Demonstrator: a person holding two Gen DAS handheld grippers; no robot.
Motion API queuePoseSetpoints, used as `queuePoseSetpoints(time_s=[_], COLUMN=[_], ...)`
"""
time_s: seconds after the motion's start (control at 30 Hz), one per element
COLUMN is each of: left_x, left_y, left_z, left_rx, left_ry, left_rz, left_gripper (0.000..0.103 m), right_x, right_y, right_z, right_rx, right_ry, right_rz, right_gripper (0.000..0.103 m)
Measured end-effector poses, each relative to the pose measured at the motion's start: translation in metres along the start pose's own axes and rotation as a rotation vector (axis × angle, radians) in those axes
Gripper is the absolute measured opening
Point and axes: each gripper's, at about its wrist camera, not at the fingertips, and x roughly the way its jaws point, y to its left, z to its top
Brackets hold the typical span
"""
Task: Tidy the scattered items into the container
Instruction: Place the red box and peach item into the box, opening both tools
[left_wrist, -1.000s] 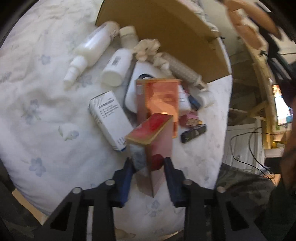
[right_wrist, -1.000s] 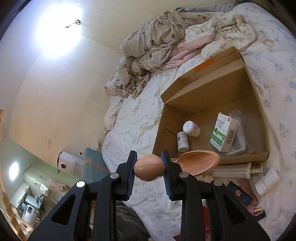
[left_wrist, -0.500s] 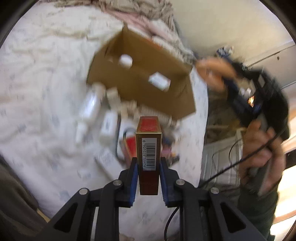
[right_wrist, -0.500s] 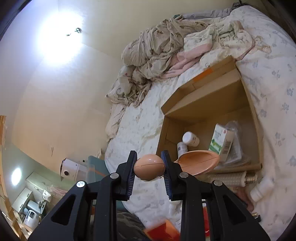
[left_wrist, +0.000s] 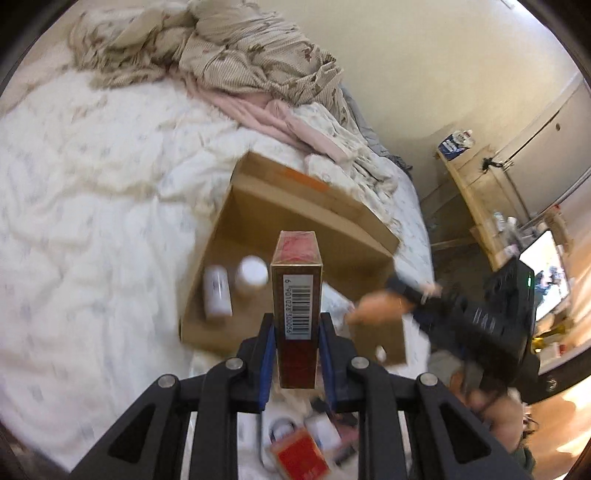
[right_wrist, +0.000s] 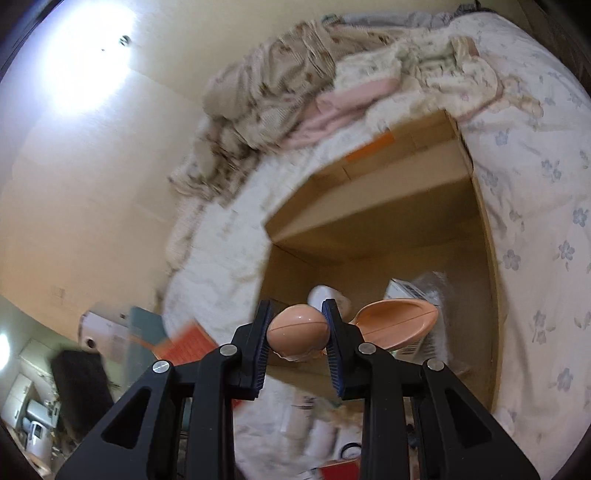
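Observation:
My left gripper is shut on a red box with a barcode, held upright above the near edge of the open cardboard box on the bed. Two white bottles lie inside the box. My right gripper is shut on a peach egg-shaped case whose open lid sticks out to the right, over the cardboard box. The right gripper also shows in the left wrist view, blurred, at the box's right side.
Several loose items lie on the white floral sheet below the box: a red packet and white containers. Rumpled bedding is piled behind the box. A wooden shelf and a screen stand beside the bed at right.
My left gripper has lifted the red box off the bed and carried it up to the cardboard box. My right gripper has moved closer over the box with the peach case.

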Motion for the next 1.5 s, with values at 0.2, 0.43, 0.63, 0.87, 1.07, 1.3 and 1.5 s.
queuePoseSetpoints(time_s=[0.2, 0.43, 0.63, 0.87, 1.07, 1.3, 1.5], left_x=[0.064, 0.131, 0.157, 0.15, 0.098, 0.041, 0.021], left_y=[-0.002, -0.007, -0.005, 0.001, 0.0, 0.005, 0.035], left_z=[0.039, 0.031, 0.021, 0.021, 0.033, 0.03, 0.009], left_rx=[0.047, 0.089, 0.093, 0.066, 0.071, 0.086, 0.055], left_ry=[0.088, 0.234, 0.292, 0.323, 0.23, 0.126, 0.132], left_rz=[0.029, 0.017, 0.049, 0.049, -0.043, -0.058, -0.05], left_gripper=[0.022, 0.022, 0.022, 0.056, 0.068, 0.077, 0.077], right_x=[0.028, 0.051, 0.062, 0.054, 0.029, -0.001, -0.014], right_y=[-0.01, -0.034, -0.034, -0.032, -0.013, -0.005, 0.006], right_z=[-0.007, -0.018, -0.021, -0.02, -0.005, 0.011, 0.014], right_rx=[0.02, 0.094, 0.081, 0.076, 0.015, 0.022, -0.015], right_ry=[0.074, 0.171, 0.217, 0.188, 0.125, 0.024, -0.041], right_rz=[-0.065, -0.125, -0.201, -0.243, -0.275, -0.219, -0.233], right_gripper=[0.03, 0.03, 0.039, 0.06, 0.081, 0.081, 0.081])
